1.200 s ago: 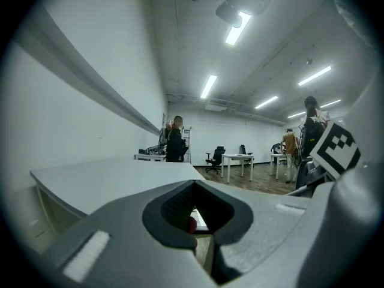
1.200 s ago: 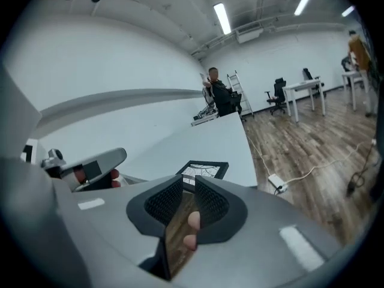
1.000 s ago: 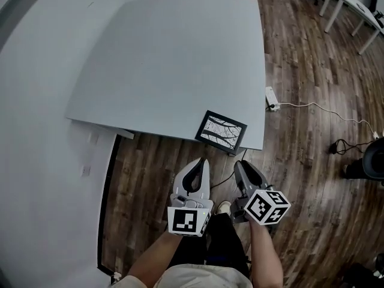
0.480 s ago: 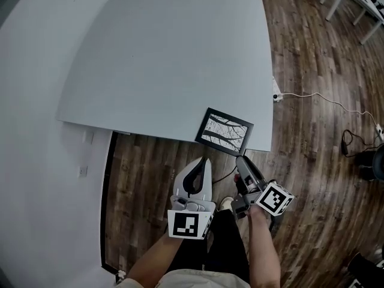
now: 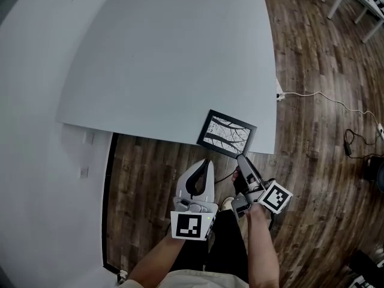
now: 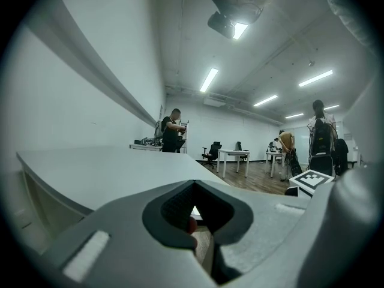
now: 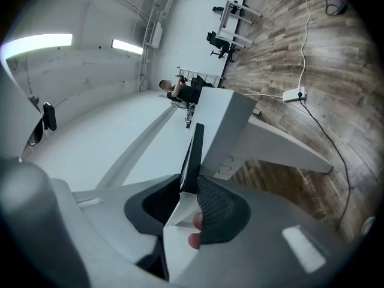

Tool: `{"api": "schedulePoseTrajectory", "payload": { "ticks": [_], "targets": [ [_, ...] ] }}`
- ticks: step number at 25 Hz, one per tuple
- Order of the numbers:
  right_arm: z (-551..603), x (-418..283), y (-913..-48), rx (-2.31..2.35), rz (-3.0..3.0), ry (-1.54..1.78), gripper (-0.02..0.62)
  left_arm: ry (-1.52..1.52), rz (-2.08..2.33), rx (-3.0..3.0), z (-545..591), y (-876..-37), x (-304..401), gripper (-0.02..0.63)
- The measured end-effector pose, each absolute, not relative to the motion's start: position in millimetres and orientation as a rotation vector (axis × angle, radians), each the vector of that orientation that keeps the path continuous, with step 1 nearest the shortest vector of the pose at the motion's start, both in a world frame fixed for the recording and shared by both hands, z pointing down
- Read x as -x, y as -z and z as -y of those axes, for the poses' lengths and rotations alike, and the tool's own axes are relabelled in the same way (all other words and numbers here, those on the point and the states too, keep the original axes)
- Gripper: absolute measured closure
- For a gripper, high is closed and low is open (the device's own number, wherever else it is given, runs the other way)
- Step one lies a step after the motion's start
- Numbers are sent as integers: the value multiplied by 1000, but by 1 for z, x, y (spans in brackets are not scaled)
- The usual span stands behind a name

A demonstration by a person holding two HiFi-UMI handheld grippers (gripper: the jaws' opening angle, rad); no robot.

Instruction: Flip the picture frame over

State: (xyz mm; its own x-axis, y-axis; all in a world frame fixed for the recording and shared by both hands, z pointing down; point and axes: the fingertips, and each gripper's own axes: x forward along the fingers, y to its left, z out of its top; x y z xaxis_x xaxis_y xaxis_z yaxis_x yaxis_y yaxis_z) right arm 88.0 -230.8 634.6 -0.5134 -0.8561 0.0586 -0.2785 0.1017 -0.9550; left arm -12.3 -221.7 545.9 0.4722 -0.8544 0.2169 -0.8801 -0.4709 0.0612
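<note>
two grippers, right gripper (image 5: 242, 158) just closing onto picture frame (image 5: 227, 134) edge, left gripper (image 5: 206, 162) pinched together, empty

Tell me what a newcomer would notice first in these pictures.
A black picture frame with a branch print lies at the near right corner of the big grey table. The right claw has just been closing on its near edge, which stands between the jaws; the left claw hangs shut and empty short of the table.
</note>
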Motion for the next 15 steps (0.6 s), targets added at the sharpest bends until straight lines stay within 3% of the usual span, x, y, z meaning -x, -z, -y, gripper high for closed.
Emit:
{"api": "schedulePoseTrajectory", "payload": {
  "ticks": [15],
  "targets": [
    [225,-92,-633,963,-1691,1475,500,-244,1517,-2534,226,-546,14,606]
  ]
}}
